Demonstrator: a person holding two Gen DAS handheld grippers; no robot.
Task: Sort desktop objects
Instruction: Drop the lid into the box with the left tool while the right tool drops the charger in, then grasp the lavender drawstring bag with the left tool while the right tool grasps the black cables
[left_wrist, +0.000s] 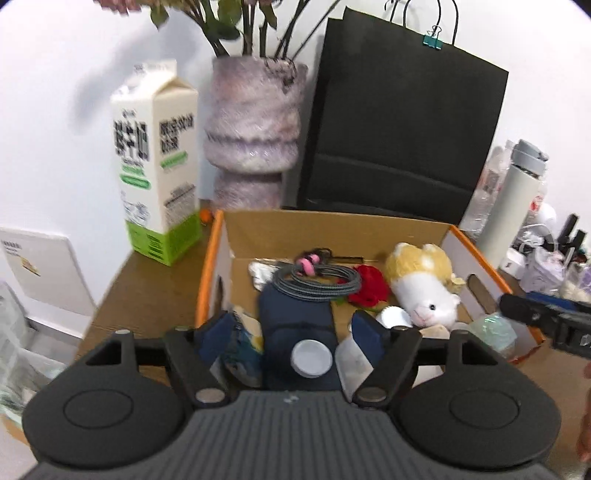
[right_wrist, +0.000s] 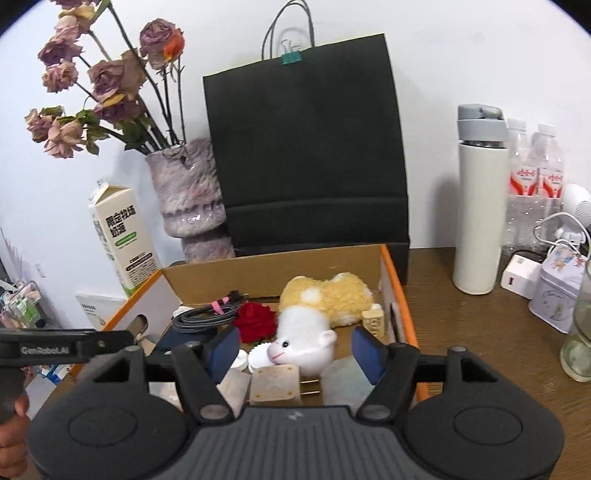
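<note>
An open cardboard box with orange rims holds a yellow-and-white plush toy, a red fabric rose, a coiled grey cable with a pink tie, and a dark blue object with a round white cap. My left gripper hangs over the box's near end, open, its pads apart from the dark blue object that lies between them. My right gripper is open over the same box. A beige plug and the plush toy lie below it, and neither is gripped.
Behind the box stand a milk carton, a fuzzy vase of dried roses and a black paper bag. To the right on the wooden desk are a white thermos, water bottles, a white charger, a tin and a glass.
</note>
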